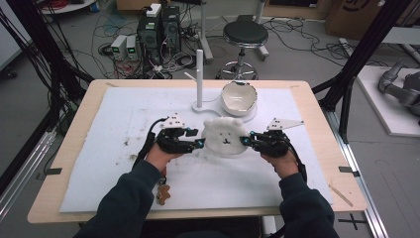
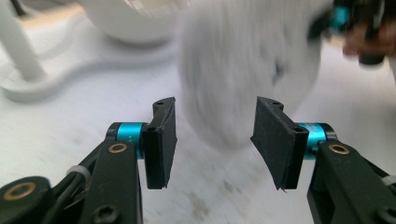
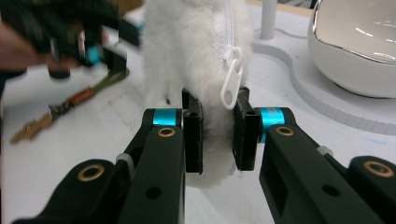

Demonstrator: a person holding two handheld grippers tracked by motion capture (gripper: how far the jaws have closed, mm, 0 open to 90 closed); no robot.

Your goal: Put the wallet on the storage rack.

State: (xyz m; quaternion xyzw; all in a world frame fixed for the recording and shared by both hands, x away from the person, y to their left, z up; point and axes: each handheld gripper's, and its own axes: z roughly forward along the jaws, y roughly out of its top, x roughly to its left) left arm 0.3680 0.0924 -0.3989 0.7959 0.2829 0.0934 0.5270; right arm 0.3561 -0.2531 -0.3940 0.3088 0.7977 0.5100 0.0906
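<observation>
A white fluffy pouch [image 1: 225, 136] with a small bear face stands upright on the white mat [image 1: 114, 129], between my two grippers. My right gripper [image 1: 245, 141] is shut on the pouch's right edge; in the right gripper view its jaws [image 3: 218, 135] pinch the fur [image 3: 196, 46] just below the white zipper pull [image 3: 232, 84]. My left gripper [image 1: 200, 144] is at the pouch's left side. Its jaws [image 2: 212, 140] stand wide open, with the blurred pouch [image 2: 243, 70] just beyond them and nothing between the pads.
A white bowl [image 1: 239, 101] with a metallic rim sits behind the pouch on a white base, beside an upright white post [image 1: 199, 74]. A bunch of keys on a strap [image 1: 162, 193] lies near the table's front edge. Free mat lies at far left and right.
</observation>
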